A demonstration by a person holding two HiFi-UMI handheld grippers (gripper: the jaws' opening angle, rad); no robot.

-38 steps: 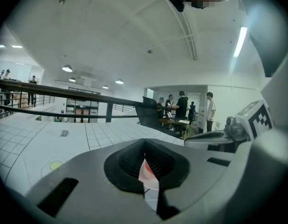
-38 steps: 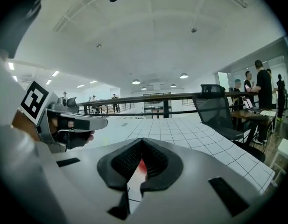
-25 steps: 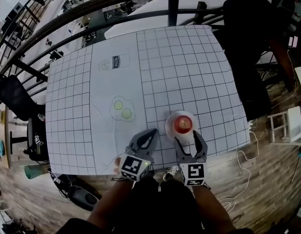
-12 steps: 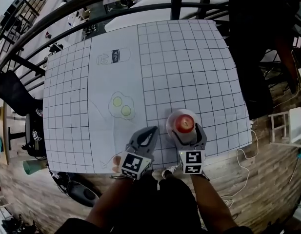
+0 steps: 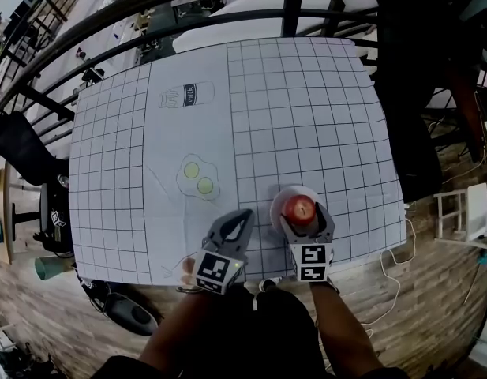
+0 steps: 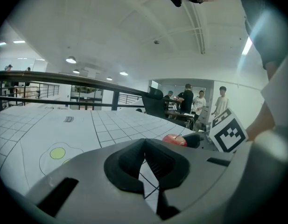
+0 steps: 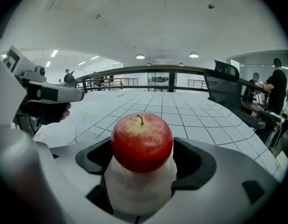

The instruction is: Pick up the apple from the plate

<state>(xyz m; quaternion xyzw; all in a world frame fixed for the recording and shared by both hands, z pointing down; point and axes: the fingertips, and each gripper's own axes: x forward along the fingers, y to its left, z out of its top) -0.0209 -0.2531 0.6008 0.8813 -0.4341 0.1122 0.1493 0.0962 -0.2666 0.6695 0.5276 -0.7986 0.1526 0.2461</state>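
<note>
Lower centre: right gripper (image 5: 305, 218), jaws just opened wide, flanking but not pressing red apple (image 7: 141, 141) on white plate (image 5: 306, 189), gridded table (image 5: 306, 117). Beside it, leftward: left gripper (image 5: 245, 214), jaws together, empty.

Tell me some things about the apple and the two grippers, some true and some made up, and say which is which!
1. The apple sits on a white plate. True.
2. The apple is green. False: it is red, with a little stalk on top.
3. The right gripper is shut tight, far away from the apple. False: its jaws have just been opening and stand wide apart, with the apple between them.
4. The left gripper has its jaws together with nothing in them. True.
</note>
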